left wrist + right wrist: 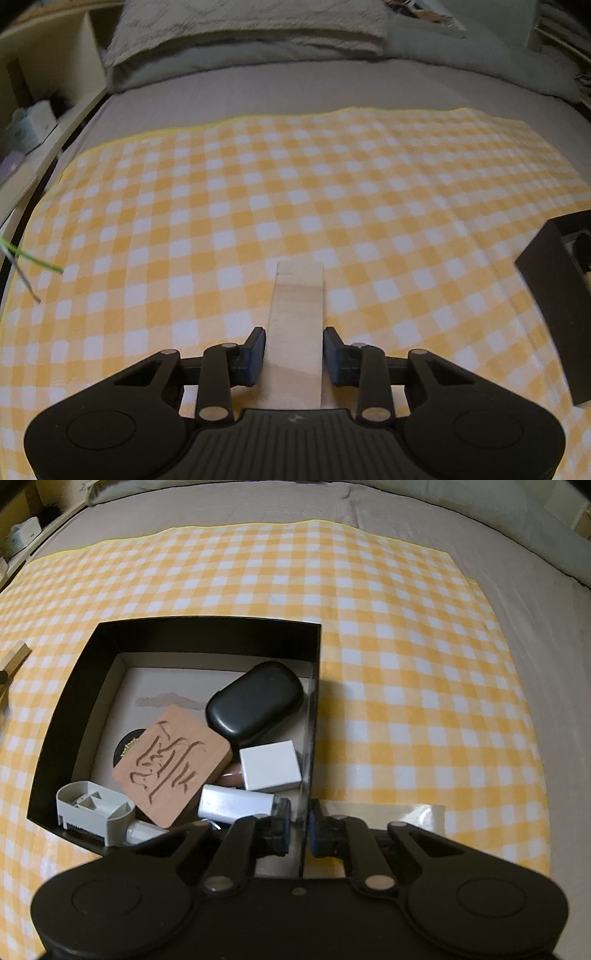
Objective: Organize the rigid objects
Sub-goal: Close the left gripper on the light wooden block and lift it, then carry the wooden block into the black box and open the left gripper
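On the yellow-and-white checked cloth [406, 646] sits a black box [207, 626], and everything I handle lies around or inside it. My right gripper [300, 830] is pinched onto the box's right wall, one finger inside and one outside, the pads pressed against the thin black panel. Inside the box, a rounded black case [255, 701] lies toward the far right corner; a flat wooden tile [171, 766] with grooves carved into its face rests tilted in the middle, a white block [271, 764] sits just beside the right wall, a silver-white oblong piece [234, 803] lies nearer to me, and a grey plastic part [96, 808] stands in the near left corner. To the left of the box, my left gripper [294, 356] holds a pale wooden block [297, 325], a long plain plank of light grain pointing away from me, above the cloth; my fingers [255, 350] sit flush on its two long sides. From that camera the box [554, 295] shows only as a dark edge at the far right.
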A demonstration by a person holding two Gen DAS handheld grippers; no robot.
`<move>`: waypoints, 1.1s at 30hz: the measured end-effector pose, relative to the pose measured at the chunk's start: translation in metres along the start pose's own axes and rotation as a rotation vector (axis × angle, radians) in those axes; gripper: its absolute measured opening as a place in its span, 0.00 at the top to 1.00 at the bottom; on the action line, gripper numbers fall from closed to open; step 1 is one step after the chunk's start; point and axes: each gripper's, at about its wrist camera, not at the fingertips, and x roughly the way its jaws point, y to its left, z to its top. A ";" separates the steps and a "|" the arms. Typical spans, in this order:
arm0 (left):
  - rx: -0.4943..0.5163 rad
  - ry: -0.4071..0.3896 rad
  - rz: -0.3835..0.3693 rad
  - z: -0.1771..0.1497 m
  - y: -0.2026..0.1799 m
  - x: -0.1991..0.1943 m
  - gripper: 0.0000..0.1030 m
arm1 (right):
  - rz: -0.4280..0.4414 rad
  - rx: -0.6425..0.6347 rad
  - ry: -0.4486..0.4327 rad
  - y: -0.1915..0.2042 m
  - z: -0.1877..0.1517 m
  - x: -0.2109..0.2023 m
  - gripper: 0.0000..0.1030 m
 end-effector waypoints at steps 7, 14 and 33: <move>0.048 -0.055 -0.061 0.010 -0.033 -0.005 0.67 | 0.012 0.033 0.004 -0.008 0.003 0.001 0.97; 0.042 -0.165 -0.176 0.020 -0.063 -0.038 0.67 | 0.010 0.034 0.004 -0.008 0.002 0.001 0.96; 0.382 -0.147 -0.373 0.037 -0.238 -0.022 0.67 | 0.013 0.024 0.001 -0.010 0.003 0.000 0.96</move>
